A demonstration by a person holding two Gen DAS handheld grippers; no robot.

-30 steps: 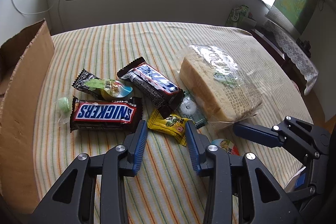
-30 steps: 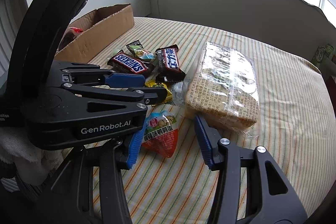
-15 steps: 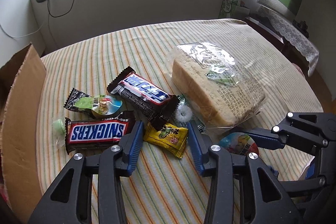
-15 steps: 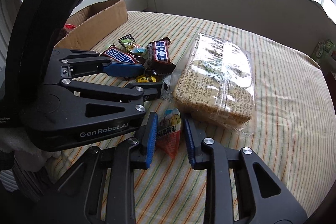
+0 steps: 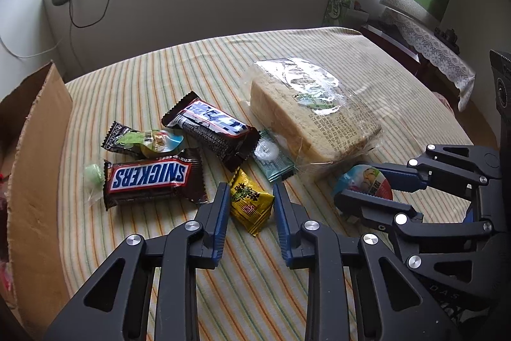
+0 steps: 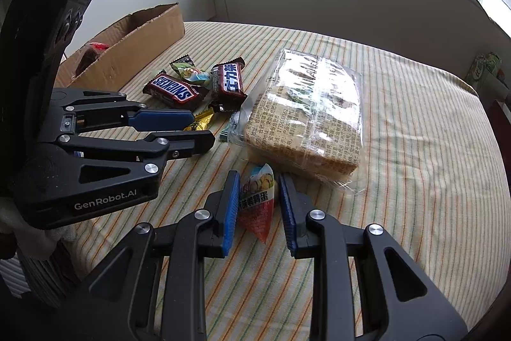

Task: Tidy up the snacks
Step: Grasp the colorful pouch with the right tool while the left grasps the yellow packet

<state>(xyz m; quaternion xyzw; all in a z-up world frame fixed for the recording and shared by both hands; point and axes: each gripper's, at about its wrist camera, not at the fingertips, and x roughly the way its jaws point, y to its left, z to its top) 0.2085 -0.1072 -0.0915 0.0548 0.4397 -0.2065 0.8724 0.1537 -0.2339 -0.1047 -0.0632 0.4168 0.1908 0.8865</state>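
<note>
A pile of snacks lies on the striped cloth (image 5: 153,245). My left gripper (image 5: 250,190) has a small yellow packet (image 5: 250,202) between its blue pads. Its jaws are closing, and the pads touch and crumple the packet's sides. The same grip shows in the right wrist view, with the left gripper (image 6: 201,128) around the yellow packet (image 6: 199,120). My right gripper (image 6: 258,181) is shut on a red and blue egg snack packet (image 6: 257,203), close to the bread's front corner. In the left wrist view the right gripper (image 5: 361,186) clamps that egg packet (image 5: 364,178).
A Snickers bar (image 5: 150,176), a dark bar with a blue label (image 5: 214,125), a green jelly cup (image 5: 150,141), a green candy (image 5: 92,174) and a clear mint wrapper (image 5: 268,154) lie nearby. Bagged bread (image 5: 313,117) is at right. An open cardboard box (image 6: 127,53) stands left.
Both grippers have closed in: the right jaws shut onto the egg packet, and the left jaws narrowed around the yellow packet. The left wrist has rolled a little.
</note>
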